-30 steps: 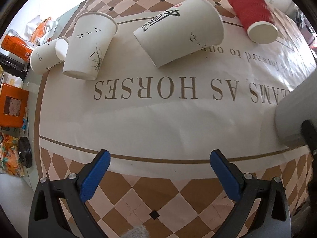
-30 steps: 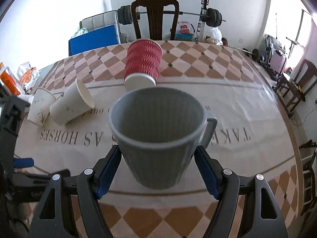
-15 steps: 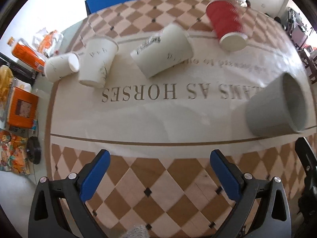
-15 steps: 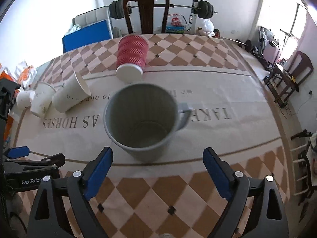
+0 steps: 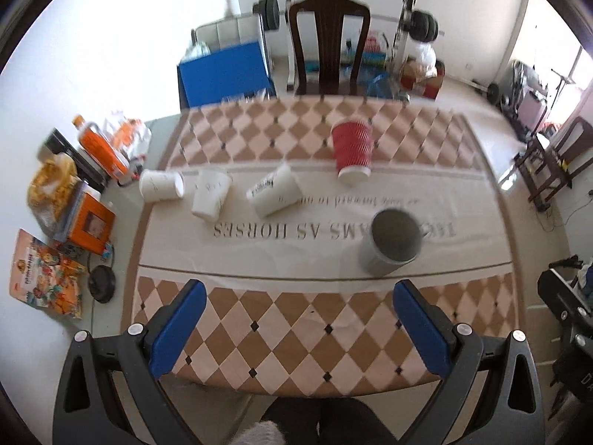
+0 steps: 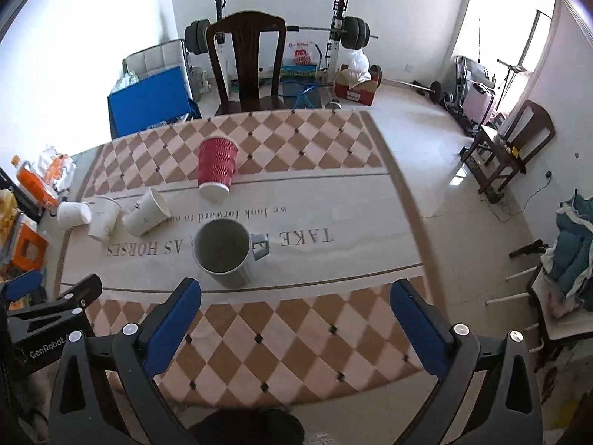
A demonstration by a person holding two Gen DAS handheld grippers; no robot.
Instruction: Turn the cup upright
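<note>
A grey mug point(image 6: 226, 250) stands upright on the table's white lettered band, handle to its right; it also shows in the left wrist view point(image 5: 391, 241). A red ribbed paper cup point(image 6: 217, 172) lies on its side behind it, also seen from the left wrist point(image 5: 352, 152). Three white paper cups point(image 6: 146, 211) lie tipped to the left point(image 5: 274, 191). My right gripper point(image 6: 296, 322) is open and empty, pulled back above the table's near edge. My left gripper point(image 5: 296, 322) is open and empty, also back from the cups.
The checkered tablecloth point(image 6: 281, 333) covers the table. A dark wooden chair point(image 6: 246, 66) stands at the far side. Orange packets and a bottle point(image 5: 96, 148) sit on a low surface at the left. Another chair with clothes point(image 6: 556, 289) is on the right.
My right gripper opened, let go of the grey mug and left it standing upright. Both grippers pulled back and up from the table.
</note>
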